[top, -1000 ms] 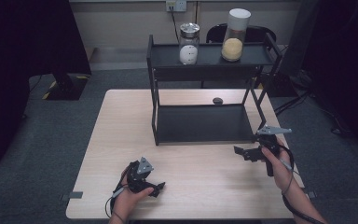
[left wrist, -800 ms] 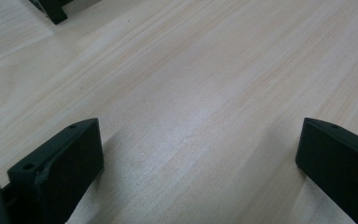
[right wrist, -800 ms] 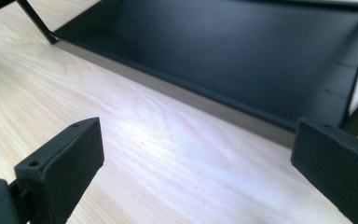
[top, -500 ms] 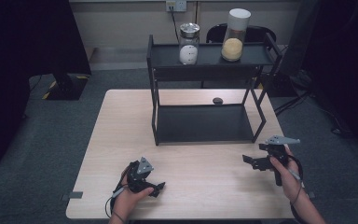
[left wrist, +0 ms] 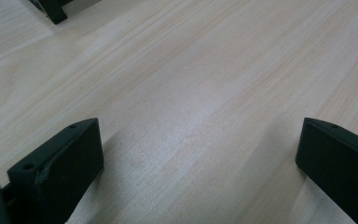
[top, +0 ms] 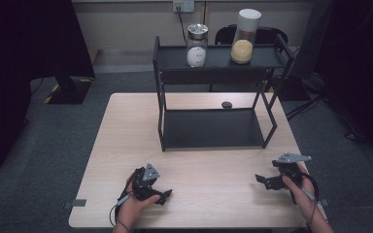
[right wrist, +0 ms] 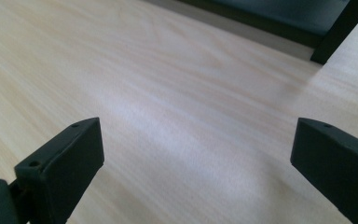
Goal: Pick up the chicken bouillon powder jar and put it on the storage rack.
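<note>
- High view: a pale wooden table (top: 213, 194) carries a black two-level rack (top: 213, 99) on its far half. On the rack's top shelf stand two jars well apart from each other: a glass jar with a metal lid (top: 196, 44) holding something white, and to its right a taller jar with a white lid (top: 245, 36) partly filled with yellow grains. The rack's lower shelf (top: 212, 128) lies bare and dark. A small dark round object (top: 227, 104) sits on the table just behind the rack.
- High view, near edge: the left gripper (top: 167, 194) rests low on the table at the bottom left, held in the person's left hand (top: 137, 206), with its grey plate on top. The right gripper (top: 258, 178) is at the bottom right, held in the right hand (top: 298, 190), pointing toward the table's middle. Both are well apart from the rack and from each other, and neither touches a jar.
- Left gripper view: the two black jaws stand wide apart close above bare wood grain, with nothing between them. A black foot of the rack (left wrist: 53, 9) shows at the top left corner.
- Right gripper view: the jaws are likewise spread wide over bare table, with nothing between them. A rack leg (right wrist: 340, 28) and the edge of the lower shelf cross the top right.
</note>
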Tool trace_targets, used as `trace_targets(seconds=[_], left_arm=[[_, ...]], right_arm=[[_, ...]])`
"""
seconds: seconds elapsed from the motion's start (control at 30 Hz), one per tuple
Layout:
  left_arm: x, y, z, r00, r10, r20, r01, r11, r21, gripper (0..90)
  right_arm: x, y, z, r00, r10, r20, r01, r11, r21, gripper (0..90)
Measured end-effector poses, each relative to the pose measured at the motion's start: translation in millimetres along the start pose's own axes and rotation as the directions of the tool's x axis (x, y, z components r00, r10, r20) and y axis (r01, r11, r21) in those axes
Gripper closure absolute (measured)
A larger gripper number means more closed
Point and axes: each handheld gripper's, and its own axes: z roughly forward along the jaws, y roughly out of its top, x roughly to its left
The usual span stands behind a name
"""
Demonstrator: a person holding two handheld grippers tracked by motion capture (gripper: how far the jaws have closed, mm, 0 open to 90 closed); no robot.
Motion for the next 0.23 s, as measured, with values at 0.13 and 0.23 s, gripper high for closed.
trace_targets(seconds=[0.13, 0.23], left_arm=[[0.0, 0.1, 0.0, 1.0000, -0.001, 0.000, 0.001, 1.0000, 0.000, 0.0], [0.2, 0.5, 0.0, 1.0000, -0.001, 0.001, 0.001, 1.0000, 0.001, 0.0]], right_arm=[[10.6, 2.8, -0.3, 0.9970, -0.074, 0.022, 0.073, 0.996, 0.051, 1.7], [15.5, 1.5, 0.3, 0.9952, -0.096, 0.020, 0.094, 0.993, 0.066, 1.8]])
